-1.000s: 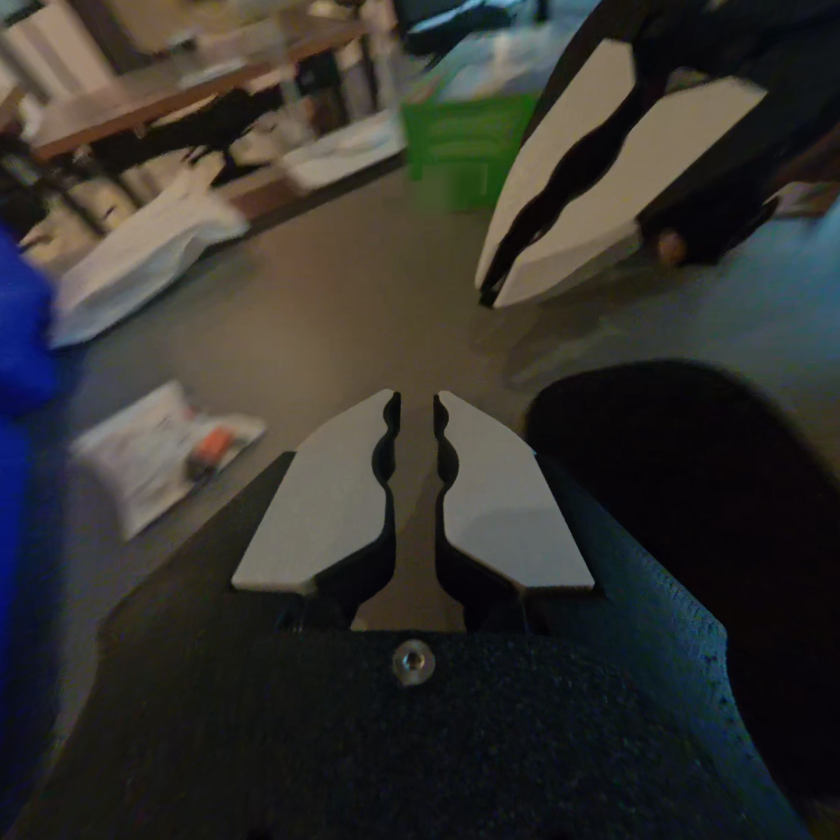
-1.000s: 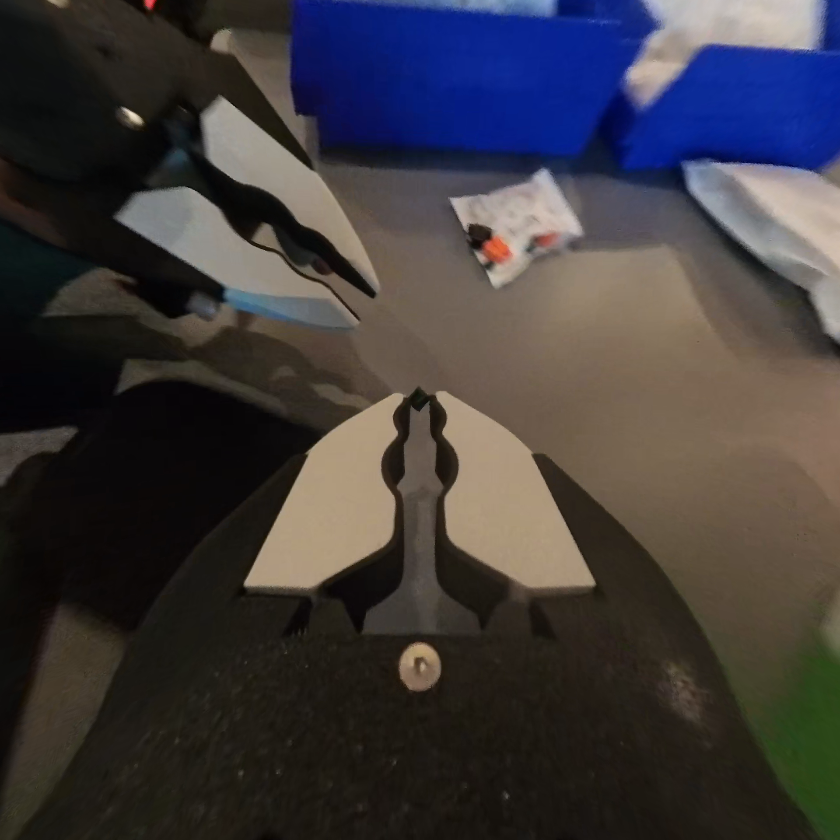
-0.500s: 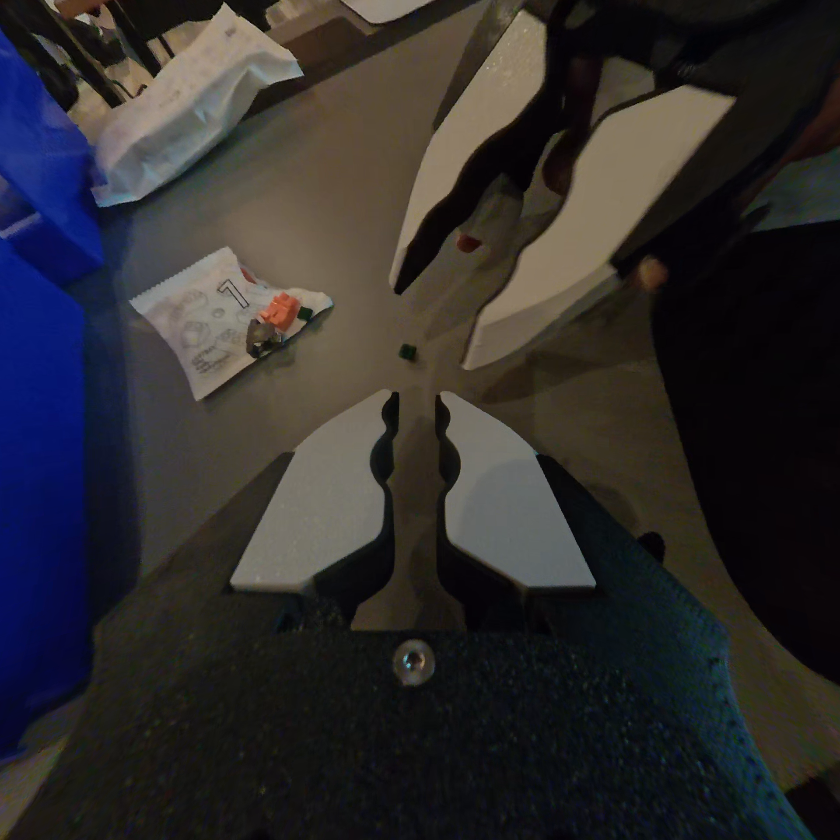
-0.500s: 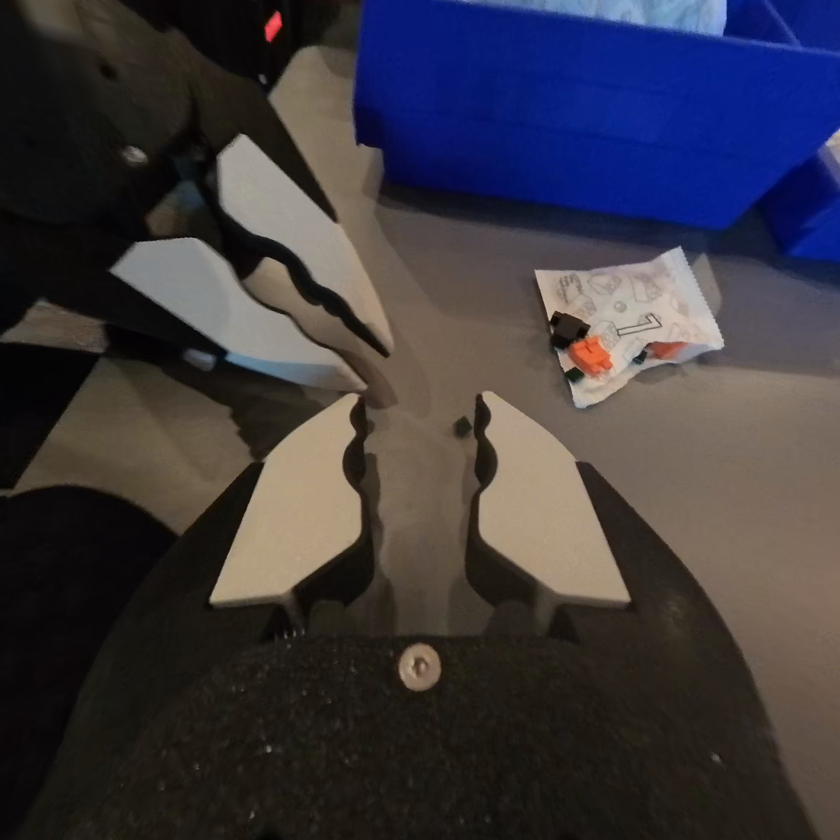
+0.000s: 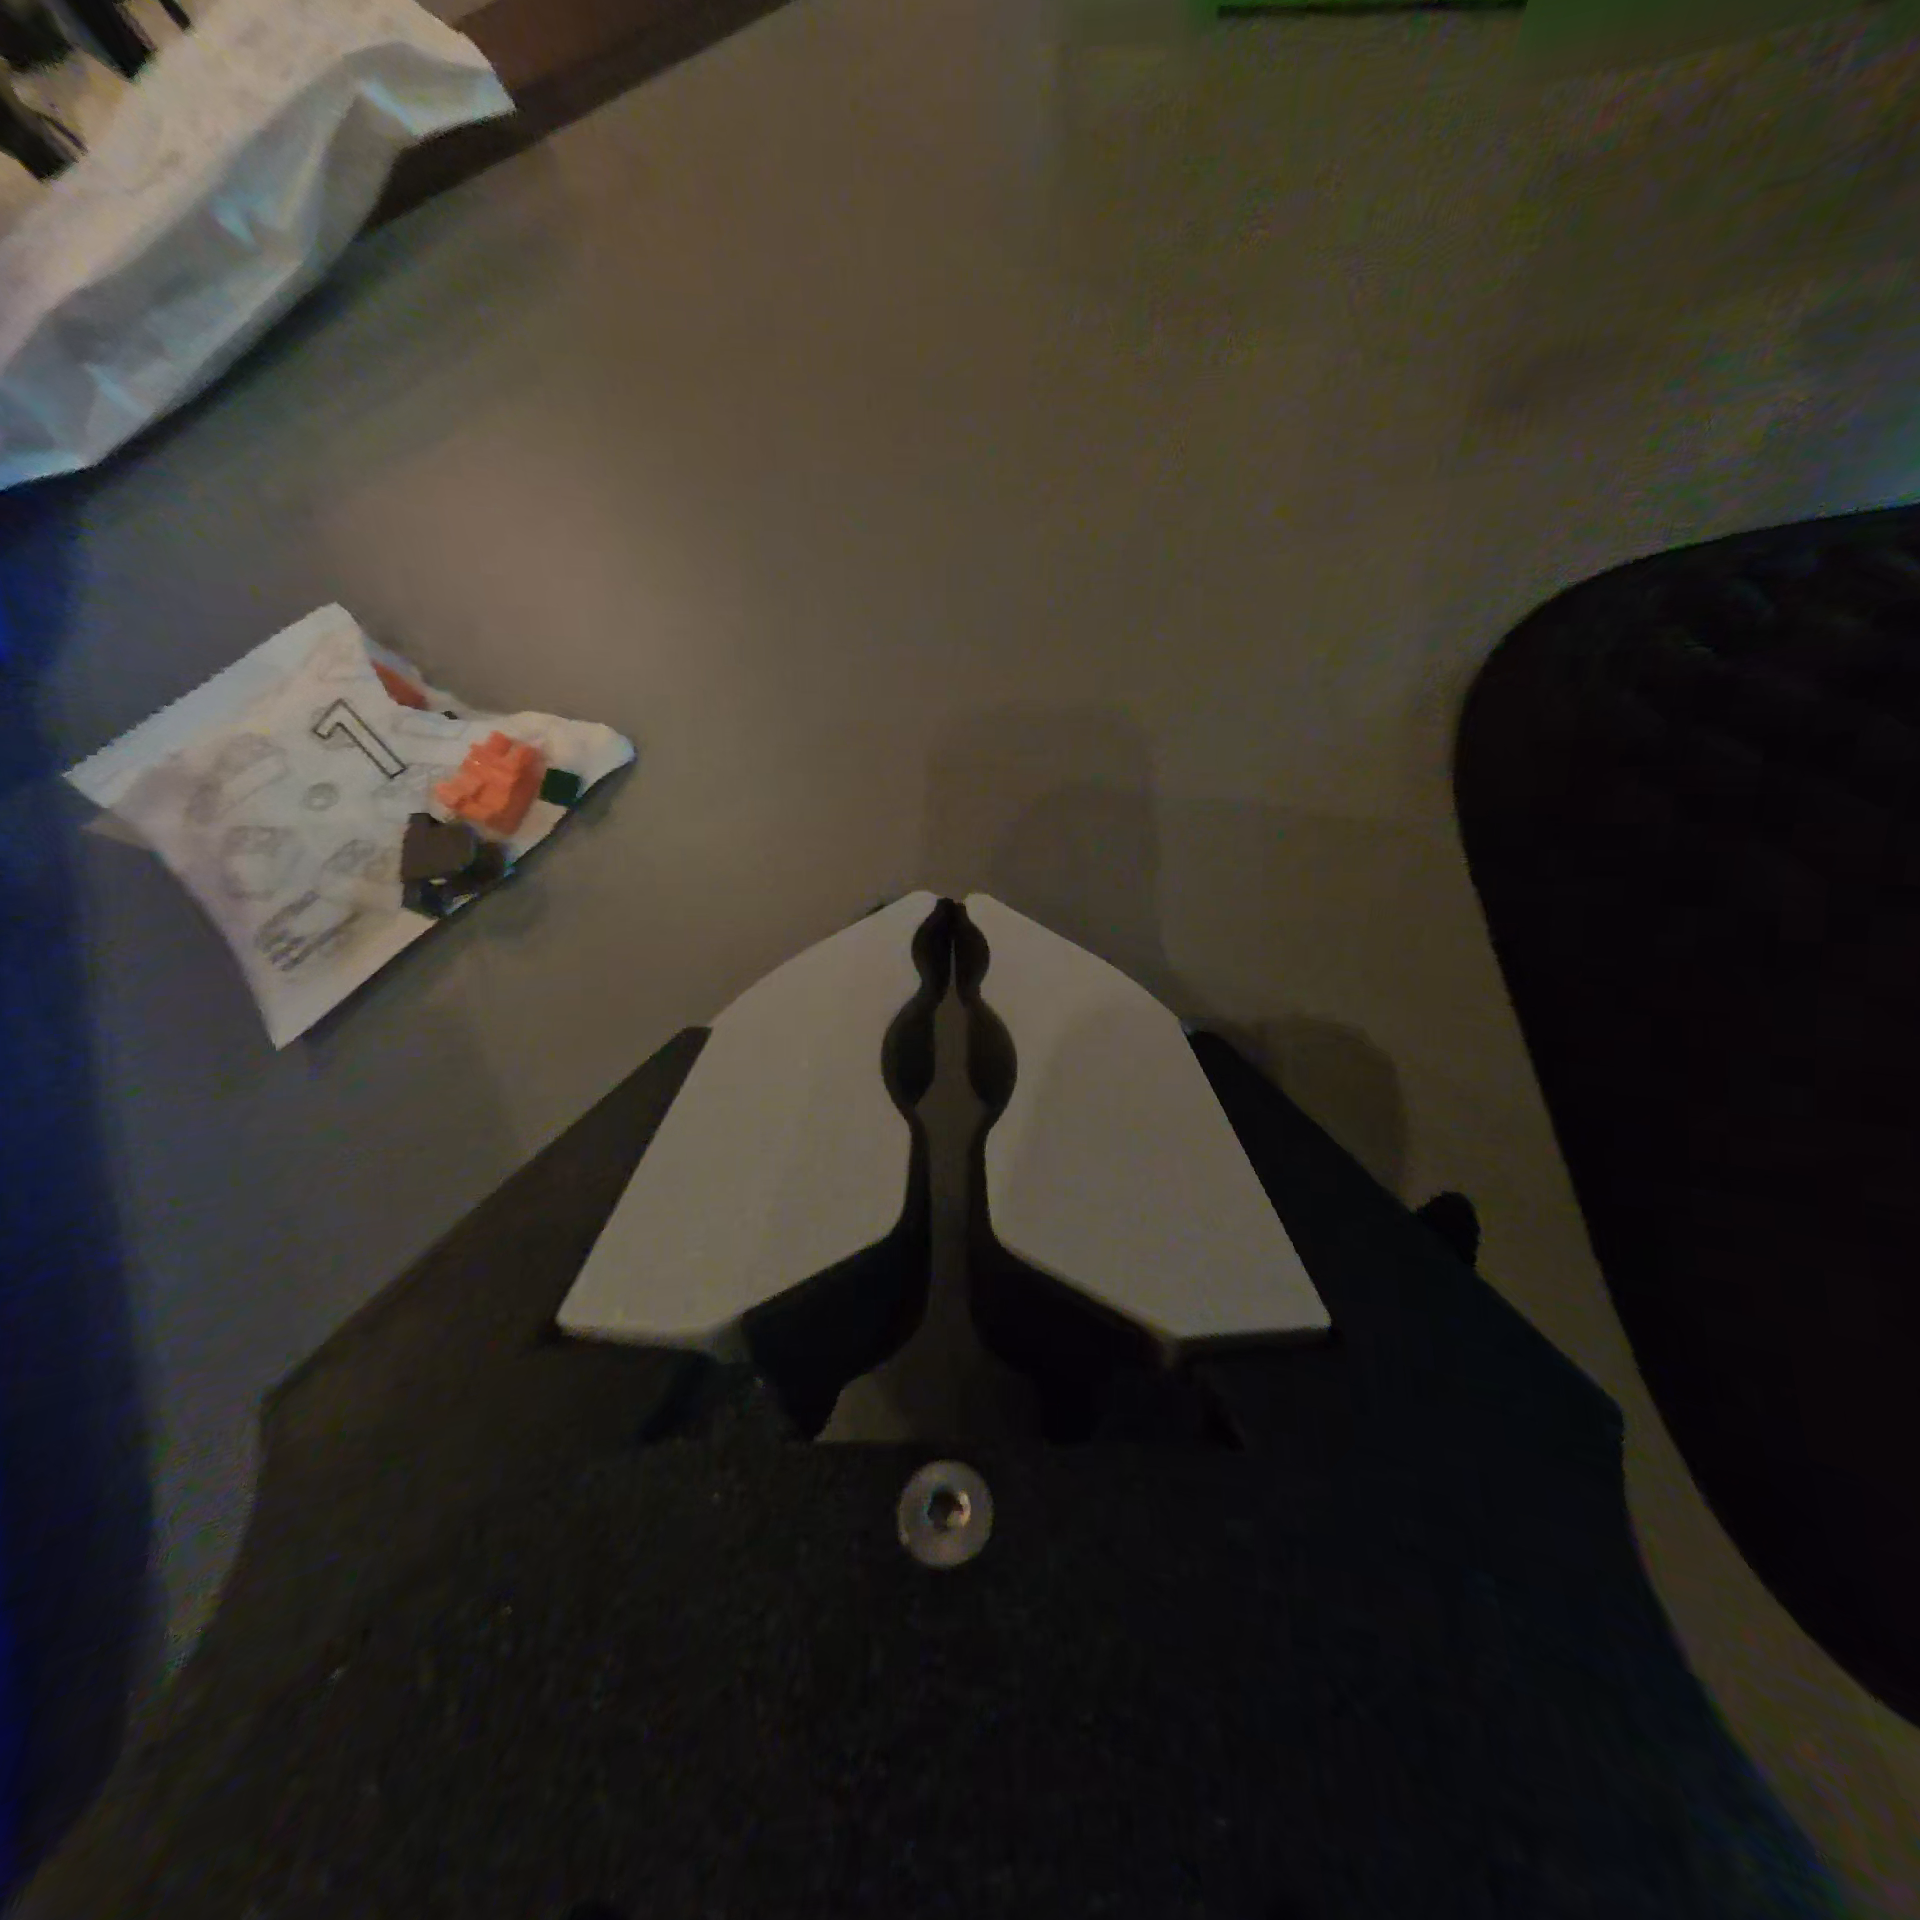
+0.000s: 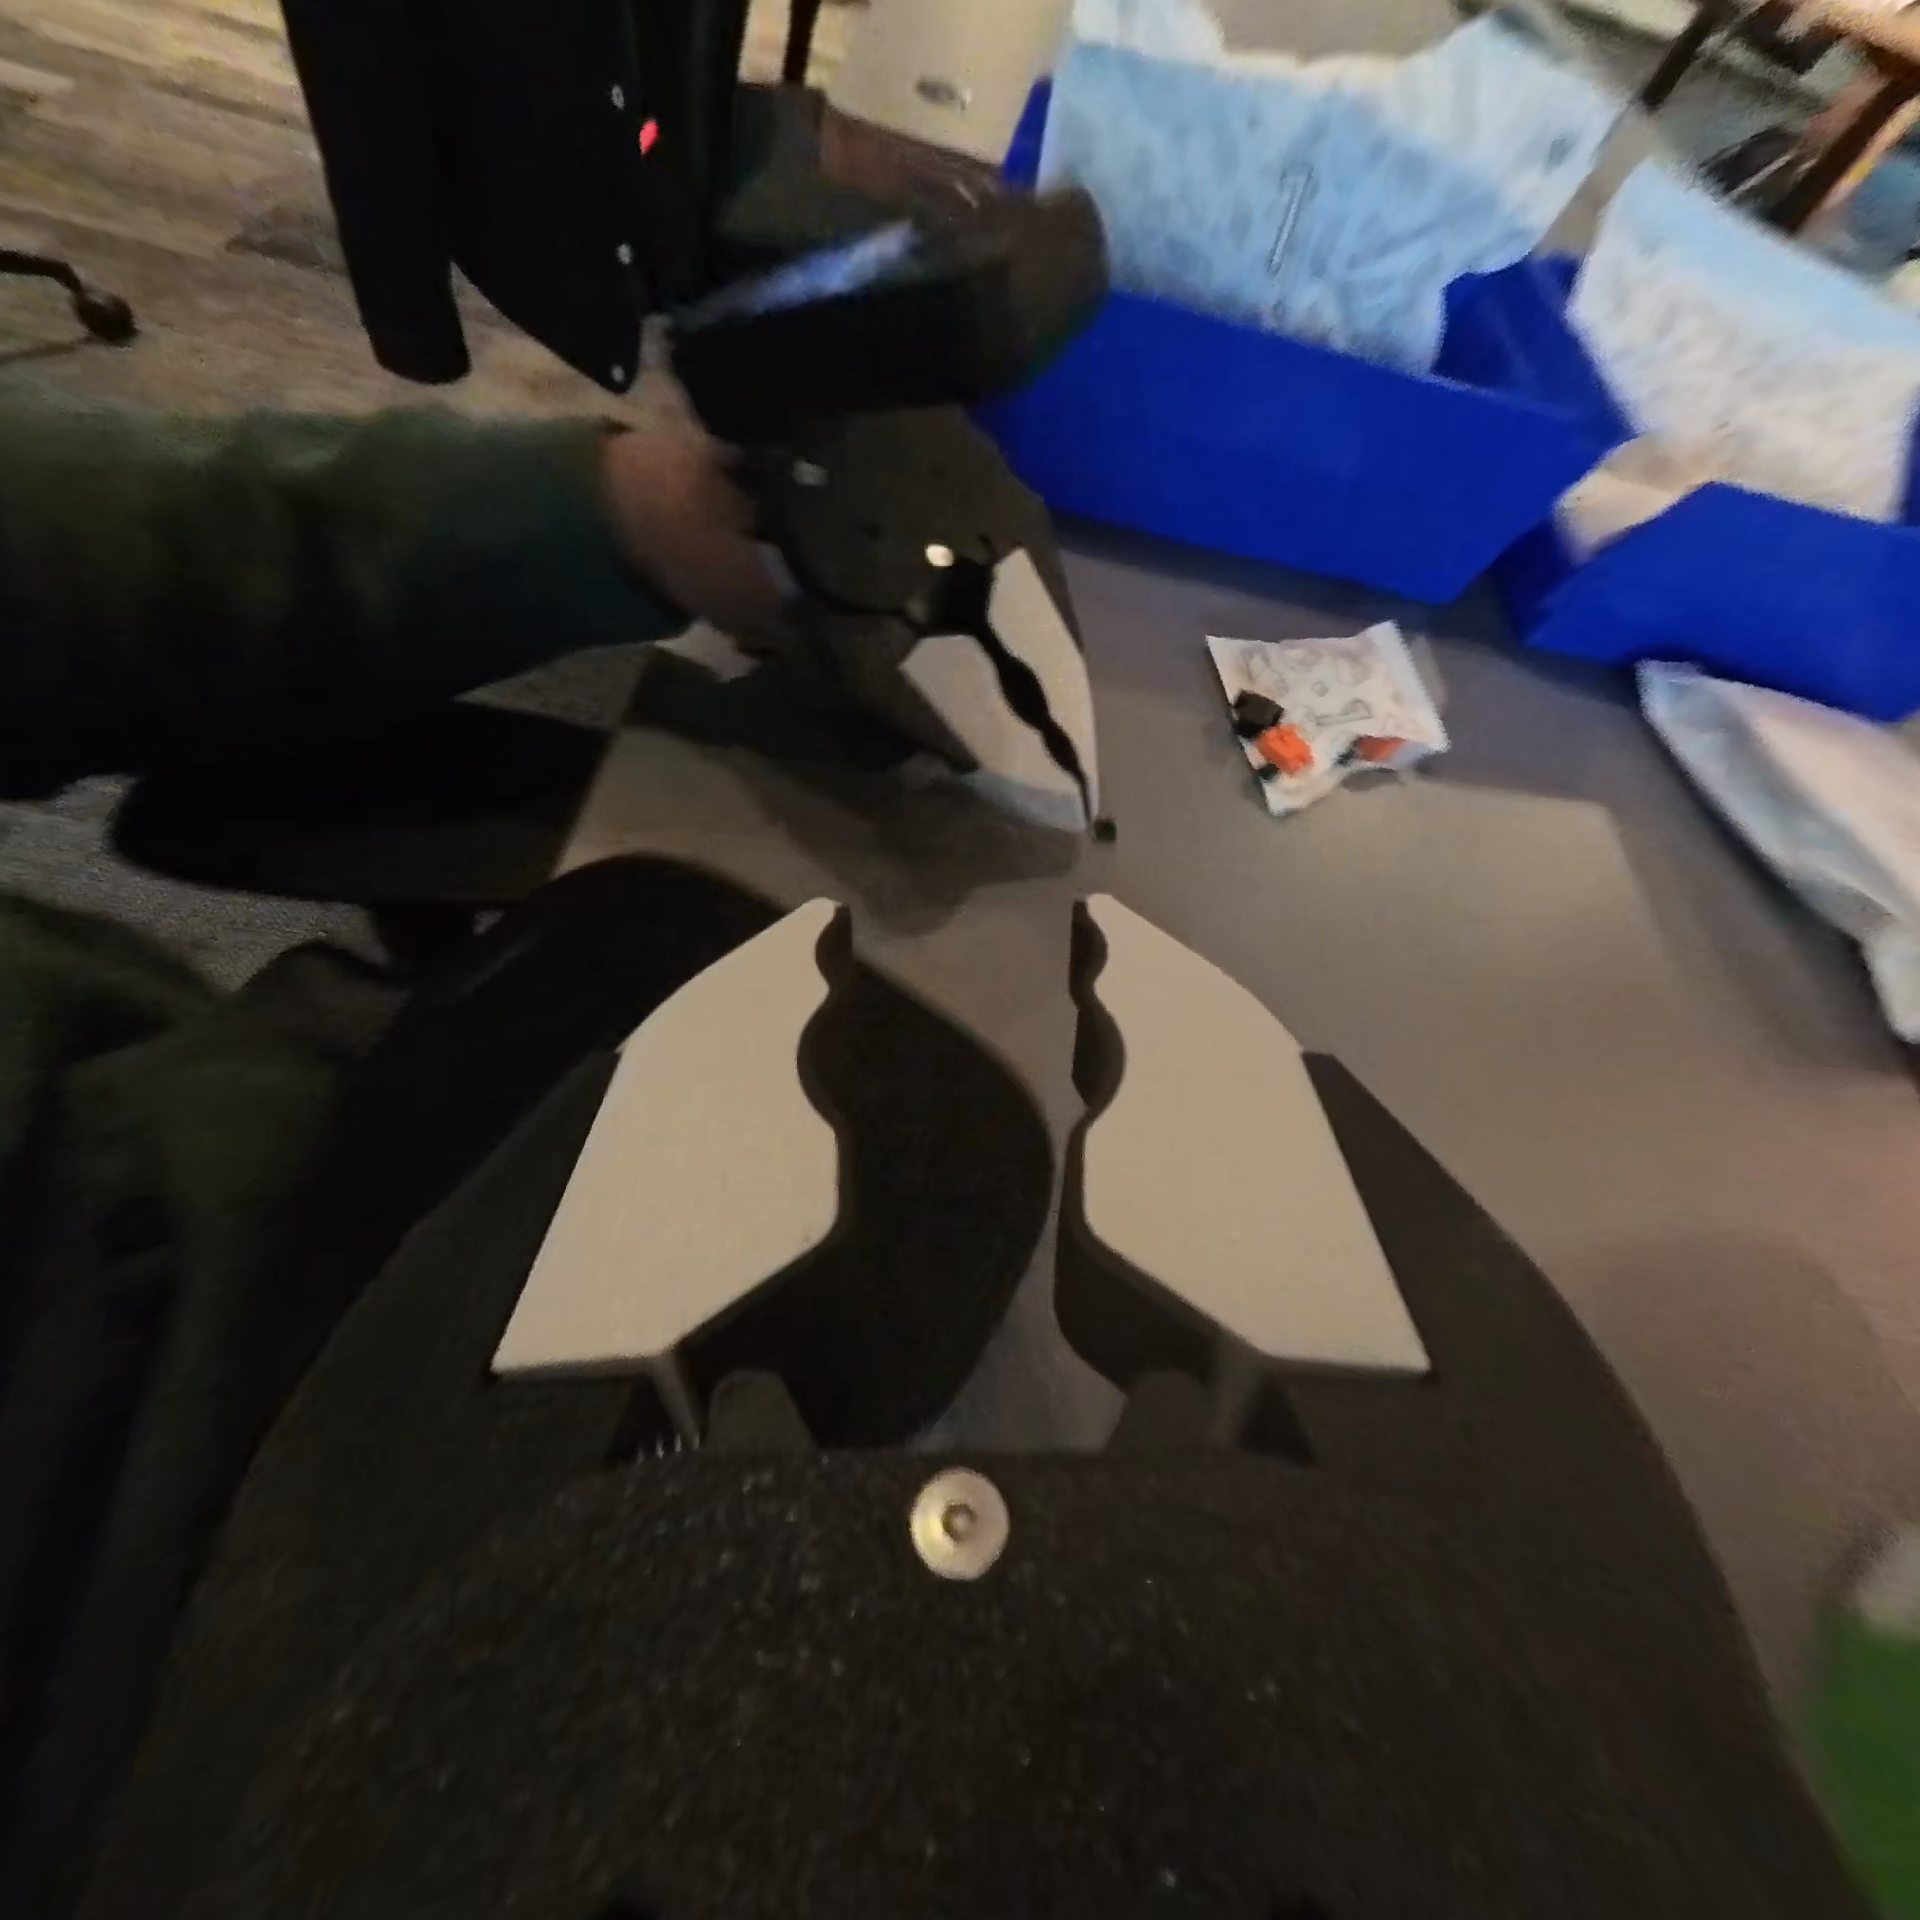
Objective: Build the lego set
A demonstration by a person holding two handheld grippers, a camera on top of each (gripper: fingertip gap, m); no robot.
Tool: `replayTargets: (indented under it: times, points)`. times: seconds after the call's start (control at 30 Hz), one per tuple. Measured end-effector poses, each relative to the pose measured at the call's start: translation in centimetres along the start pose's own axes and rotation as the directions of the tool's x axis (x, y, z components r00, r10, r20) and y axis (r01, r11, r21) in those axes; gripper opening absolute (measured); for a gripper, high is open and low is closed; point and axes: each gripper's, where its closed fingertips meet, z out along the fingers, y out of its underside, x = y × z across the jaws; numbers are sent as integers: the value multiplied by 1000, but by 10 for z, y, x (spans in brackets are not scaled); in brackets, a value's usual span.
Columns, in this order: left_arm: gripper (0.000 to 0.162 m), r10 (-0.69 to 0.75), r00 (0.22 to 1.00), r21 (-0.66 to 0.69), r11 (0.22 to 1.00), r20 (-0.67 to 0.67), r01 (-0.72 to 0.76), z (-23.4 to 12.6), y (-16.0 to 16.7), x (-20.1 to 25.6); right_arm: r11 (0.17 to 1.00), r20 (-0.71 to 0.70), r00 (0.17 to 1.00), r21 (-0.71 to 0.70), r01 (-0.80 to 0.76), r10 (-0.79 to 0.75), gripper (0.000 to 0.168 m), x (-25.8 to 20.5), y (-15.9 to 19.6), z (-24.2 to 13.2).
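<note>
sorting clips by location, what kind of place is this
Probably an indoor workroom or office set up for building kits: a grey table, blue bins holding white bags, and an opened parts packet with small bricks spilling out.

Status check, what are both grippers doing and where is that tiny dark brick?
Left gripper shut, tips at tiny dark brick on table; grip unclear. Right gripper open, empty. Parts bag lies apart, nothing blocking.

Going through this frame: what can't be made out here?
- Left wrist view: whether the left gripper pinches anything, because its shut fingers cover the tips.
- Right wrist view: the small dark piece at that gripper's tips is tiny and blurred; gripped or lying on the table, unclear.
- Packet: some bricks hidden by the wrapper.
- Blue bins: contents blurred, cut off at the top edge.
</note>
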Motion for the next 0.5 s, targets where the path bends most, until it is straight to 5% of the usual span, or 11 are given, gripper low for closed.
replayTargets:
  times: [0.17, 0.5]
  points:
    - [17, 1, 1000, -130, 992, 12, 0, 10, 12, -12, 996, -124, 989, 26, -81, 83, 39, 0, 22, -75]
    - [15, -103, 992, -172, 981, -71, 90, 15, 10, -12, 962, -301, 915, 141, -235, 268, 35, 6, 64, -158]
